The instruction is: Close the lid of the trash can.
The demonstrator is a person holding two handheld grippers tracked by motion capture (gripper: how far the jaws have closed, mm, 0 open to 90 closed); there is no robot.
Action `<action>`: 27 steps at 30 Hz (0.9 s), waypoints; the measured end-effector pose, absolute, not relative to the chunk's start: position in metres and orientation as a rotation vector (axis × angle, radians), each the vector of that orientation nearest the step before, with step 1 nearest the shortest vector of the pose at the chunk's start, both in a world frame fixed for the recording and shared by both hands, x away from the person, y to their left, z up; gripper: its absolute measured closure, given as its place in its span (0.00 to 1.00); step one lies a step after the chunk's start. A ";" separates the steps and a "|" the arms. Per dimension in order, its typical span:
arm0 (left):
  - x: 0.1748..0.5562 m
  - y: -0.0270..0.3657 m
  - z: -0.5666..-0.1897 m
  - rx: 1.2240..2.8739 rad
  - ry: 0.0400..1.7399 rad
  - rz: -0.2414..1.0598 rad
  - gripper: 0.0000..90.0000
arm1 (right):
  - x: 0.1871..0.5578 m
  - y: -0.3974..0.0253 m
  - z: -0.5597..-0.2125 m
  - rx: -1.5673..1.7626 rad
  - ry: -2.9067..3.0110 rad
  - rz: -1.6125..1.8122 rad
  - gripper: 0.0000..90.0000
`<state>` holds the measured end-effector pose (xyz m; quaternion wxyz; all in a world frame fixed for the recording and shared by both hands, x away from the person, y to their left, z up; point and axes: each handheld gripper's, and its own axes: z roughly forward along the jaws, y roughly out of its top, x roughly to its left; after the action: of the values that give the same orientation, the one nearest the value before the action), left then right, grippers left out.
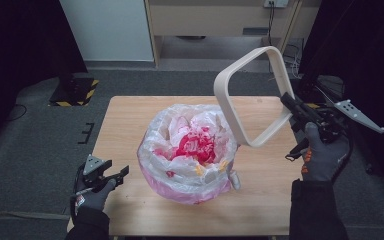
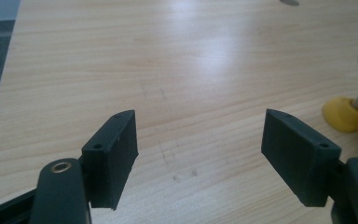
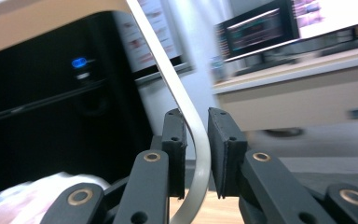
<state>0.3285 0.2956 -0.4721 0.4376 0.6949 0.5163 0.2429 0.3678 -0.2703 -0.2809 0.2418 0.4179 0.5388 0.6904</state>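
The right gripper (image 1: 294,107) pinches the ring (image 1: 252,97) tilted at upper right, above and right of the bin (image 1: 187,150) at centre, while the left gripper (image 1: 111,176) rests spread at lower left.

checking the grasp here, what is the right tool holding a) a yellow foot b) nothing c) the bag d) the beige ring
d: the right tool has its jaws closed on the ring, lifted above the bag; the right gripper view shows the band pinched between them.
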 end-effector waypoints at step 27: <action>0.303 0.304 -0.390 1.450 1.163 0.800 0.28 | 0.389 -0.177 -0.281 1.001 2.027 1.877 0.86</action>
<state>0.3034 0.3045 -0.3903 0.5302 0.6075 0.4873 0.3352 0.3889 -0.1774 -0.2806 0.1017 0.3390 0.6863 0.6355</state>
